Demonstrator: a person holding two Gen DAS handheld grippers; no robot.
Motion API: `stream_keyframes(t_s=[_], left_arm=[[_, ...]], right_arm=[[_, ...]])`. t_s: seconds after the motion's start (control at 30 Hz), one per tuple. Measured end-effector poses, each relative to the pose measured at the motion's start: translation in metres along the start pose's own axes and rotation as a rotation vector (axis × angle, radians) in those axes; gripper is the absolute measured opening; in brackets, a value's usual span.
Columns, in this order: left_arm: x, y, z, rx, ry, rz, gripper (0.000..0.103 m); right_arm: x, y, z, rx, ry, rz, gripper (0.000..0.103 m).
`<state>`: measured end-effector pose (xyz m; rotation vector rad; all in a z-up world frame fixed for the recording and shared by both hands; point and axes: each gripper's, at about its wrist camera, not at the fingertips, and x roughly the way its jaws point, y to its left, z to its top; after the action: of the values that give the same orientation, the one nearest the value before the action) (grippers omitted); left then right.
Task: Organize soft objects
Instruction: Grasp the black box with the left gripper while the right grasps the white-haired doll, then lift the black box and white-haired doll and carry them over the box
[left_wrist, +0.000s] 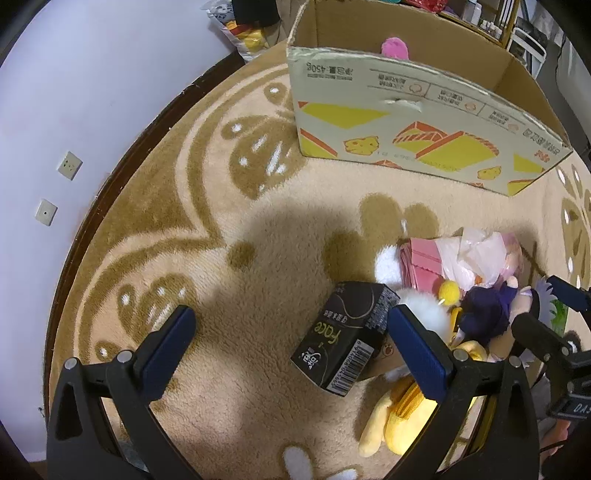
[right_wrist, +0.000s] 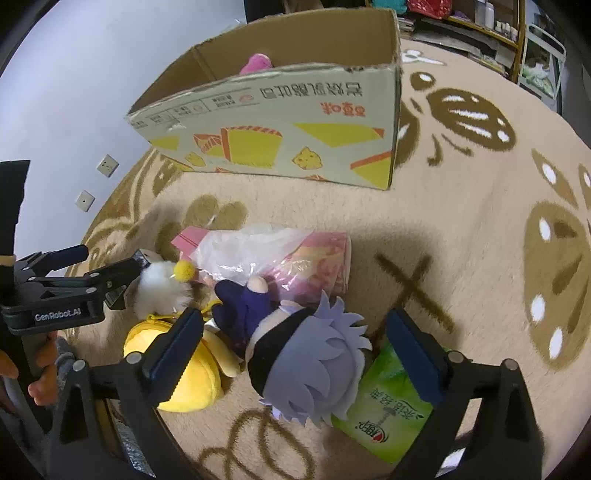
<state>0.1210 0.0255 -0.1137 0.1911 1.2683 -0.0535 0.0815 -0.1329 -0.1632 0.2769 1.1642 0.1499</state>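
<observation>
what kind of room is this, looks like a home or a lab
Most likely a room in a home, worked on at floor level: a plush patterned rug covers the floor, wall sockets sit low on the wall, and cluttered storage shelves stand behind the cardboard box.

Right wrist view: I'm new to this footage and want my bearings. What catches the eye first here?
The plush doll with spiky lavender hair lies on the carpet between the fingers of the open right claw, amid a pile of soft toys. Behind it stands a big open cardboard box printed with yellow cheese shapes, a pink plush peeking over its rim. At left, the left claw reaches toward a white fluffy toy.
</observation>
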Motion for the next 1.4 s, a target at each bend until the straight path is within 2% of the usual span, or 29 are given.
stream_keyframes(t_s=[0.33,0.4,0.47,0.53,0.6,0.7,0.8,0.97,1.03,1.07,1.17,1.4], left_arm=[[0.009,0.002,0.000,-0.007,0.036,0.018,0.102],[0.009,0.002,0.000,-0.008,0.036,0.004,0.092],[0.013,0.002,-0.001,-0.008,0.055,-0.034,0.062],[0.022,0.002,-0.002,-0.010,0.095,-0.049,0.048],[0.029,0.004,-0.002,-0.022,0.113,-0.053,0.045],[0.027,0.006,0.000,-0.039,0.097,-0.077,0.035],[0.021,0.004,0.000,-0.029,0.069,-0.096,0.020],[0.007,0.003,0.000,-0.008,0.013,-0.100,0.019],[0.000,0.001,-0.001,-0.005,-0.011,-0.094,0.019],[-0.003,0.002,-0.002,-0.004,-0.024,-0.091,0.019],[-0.009,0.002,-0.004,-0.012,-0.052,-0.086,0.019],[-0.019,0.000,-0.009,-0.013,-0.108,-0.066,0.019]], right_arm=[[0.004,-0.002,-0.002,0.002,0.023,0.006,0.103],[0.006,0.000,-0.002,-0.003,0.031,0.006,0.097],[0.010,0.001,-0.003,-0.001,0.052,0.020,0.090],[0.016,0.000,-0.004,0.011,0.080,0.046,0.086],[0.021,0.001,-0.005,0.013,0.098,0.057,0.081],[0.027,0.005,-0.006,-0.003,0.116,0.039,0.081],[0.033,0.008,-0.007,-0.021,0.135,0.013,0.076],[0.026,0.010,-0.009,-0.034,0.110,0.011,0.067],[0.020,0.014,-0.008,-0.050,0.073,0.004,0.063],[0.016,0.014,-0.008,-0.055,0.058,0.001,0.058],[0.001,0.018,-0.006,-0.075,-0.009,-0.002,0.058],[-0.025,0.008,-0.004,-0.042,-0.101,0.008,0.058]])
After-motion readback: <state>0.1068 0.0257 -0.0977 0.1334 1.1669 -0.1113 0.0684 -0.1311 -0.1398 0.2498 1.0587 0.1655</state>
